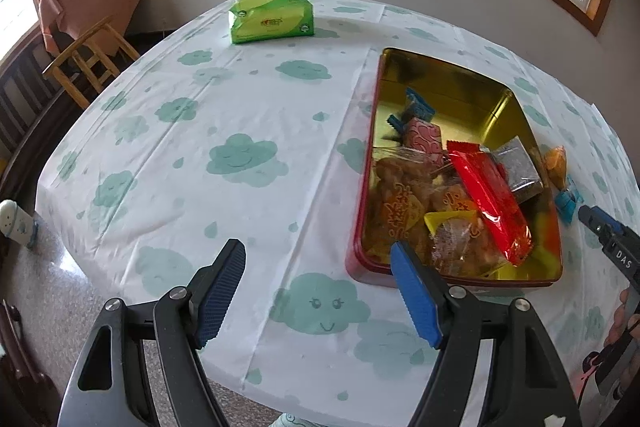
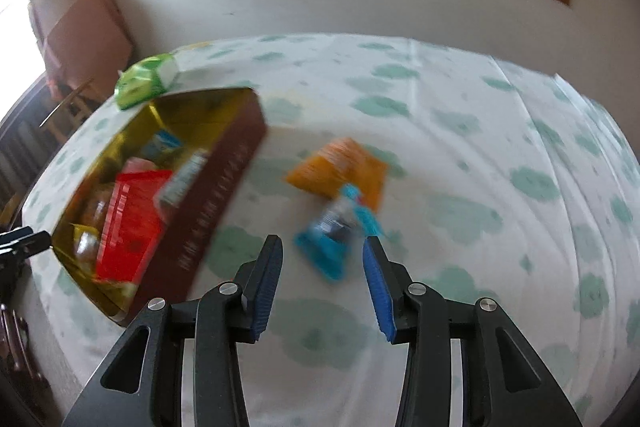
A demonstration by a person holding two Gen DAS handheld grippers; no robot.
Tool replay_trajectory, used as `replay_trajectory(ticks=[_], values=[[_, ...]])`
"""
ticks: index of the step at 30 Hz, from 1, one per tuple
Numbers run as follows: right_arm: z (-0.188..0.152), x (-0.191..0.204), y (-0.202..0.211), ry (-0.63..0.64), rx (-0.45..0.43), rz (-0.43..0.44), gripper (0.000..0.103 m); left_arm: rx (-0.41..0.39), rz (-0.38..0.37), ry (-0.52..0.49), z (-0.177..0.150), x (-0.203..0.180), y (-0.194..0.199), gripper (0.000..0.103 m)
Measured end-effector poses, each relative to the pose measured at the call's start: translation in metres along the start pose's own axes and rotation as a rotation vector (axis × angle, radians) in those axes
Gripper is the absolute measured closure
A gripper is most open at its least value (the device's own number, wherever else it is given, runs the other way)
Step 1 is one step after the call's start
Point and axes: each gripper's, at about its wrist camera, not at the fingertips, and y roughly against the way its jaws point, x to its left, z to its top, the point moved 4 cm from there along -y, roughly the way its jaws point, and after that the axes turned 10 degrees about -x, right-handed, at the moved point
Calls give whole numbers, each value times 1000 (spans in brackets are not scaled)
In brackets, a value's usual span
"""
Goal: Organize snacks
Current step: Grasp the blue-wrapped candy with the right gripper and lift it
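A dark red tin (image 1: 532, 281) with a gold inside holds several wrapped snacks, among them a long red packet (image 1: 490, 201). My left gripper (image 1: 318, 255) hovers open over the cloud-print cloth by the tin's near left corner, nothing between its fingers. In the right wrist view, which is blurred, the tin (image 2: 216, 211) lies at the left. A blue wrapped sweet (image 2: 332, 239) and an orange packet (image 2: 344, 167) lie on the cloth right of it. My right gripper (image 2: 324, 251) is open, jaws a little apart, the blue sweet just beyond its tips and untouched.
A green tissue pack (image 1: 270, 17) sits at the table's far side. The table (image 1: 200, 115) has a white cloth with teal clouds. A wooden stool (image 1: 86, 61) and a covered object stand off the far left edge. A window runs along the back wall.
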Motion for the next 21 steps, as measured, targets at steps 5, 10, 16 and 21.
replay_trajectory(ticks=[5, 10, 16, 21], values=[[-7, -1, -9, -22, 25, 4, 60, 2, -2, -10, 0, -4, 0, 31], [-4, 2, -18, -64, 26, 11, 60, -3, 4, -10, 2, -3, -1, 29], [5, 2, -39, -102, 40, -12, 60, -2, 5, -22, 3, -5, -1, 29], [9, 5, -49, -61, 38, -41, 69, -4, -5, -43, 8, -16, -1, 29]])
